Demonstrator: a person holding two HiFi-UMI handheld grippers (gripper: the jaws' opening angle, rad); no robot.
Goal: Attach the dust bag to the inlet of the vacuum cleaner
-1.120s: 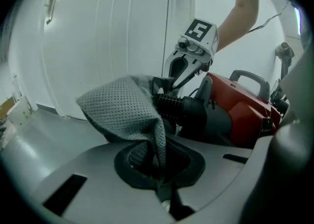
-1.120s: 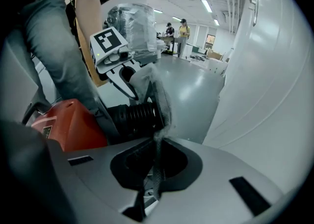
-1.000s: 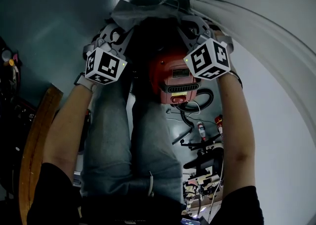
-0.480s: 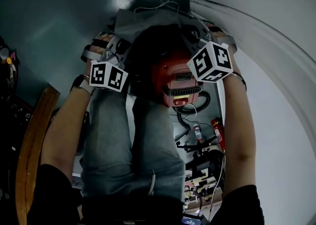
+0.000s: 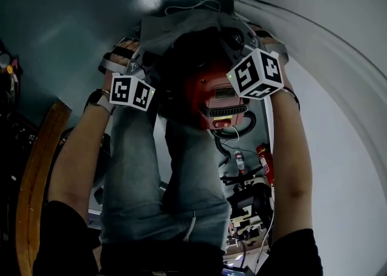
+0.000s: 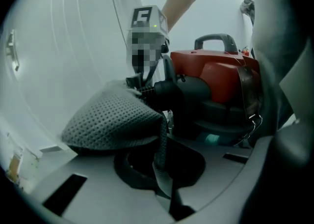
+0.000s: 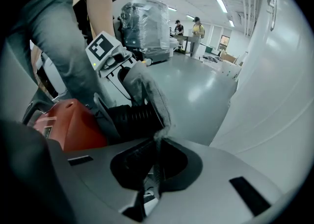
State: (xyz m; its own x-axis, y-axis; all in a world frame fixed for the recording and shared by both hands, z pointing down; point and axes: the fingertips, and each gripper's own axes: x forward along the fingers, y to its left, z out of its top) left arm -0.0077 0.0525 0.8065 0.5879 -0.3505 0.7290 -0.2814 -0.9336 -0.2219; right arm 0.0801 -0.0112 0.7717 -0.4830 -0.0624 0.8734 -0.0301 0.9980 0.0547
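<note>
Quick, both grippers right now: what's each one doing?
Left hand-held gripper: shut on the dust bag.
Right hand-held gripper: shut on the dust bag too.

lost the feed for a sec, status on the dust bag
Both shut on dust bag: left gripper, right gripper. Bag at the black inlet of the red vacuum cleaner, seating unclear. No obstruction seen.

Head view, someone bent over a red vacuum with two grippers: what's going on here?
Two handheld grippers are fitting a bag. The left gripper and the right gripper are each shut on an edge of the grey dust bag, holding it at the black ribbed inlet of the red vacuum cleaner. Whether the bag is seated on the inlet cannot be told.
</note>
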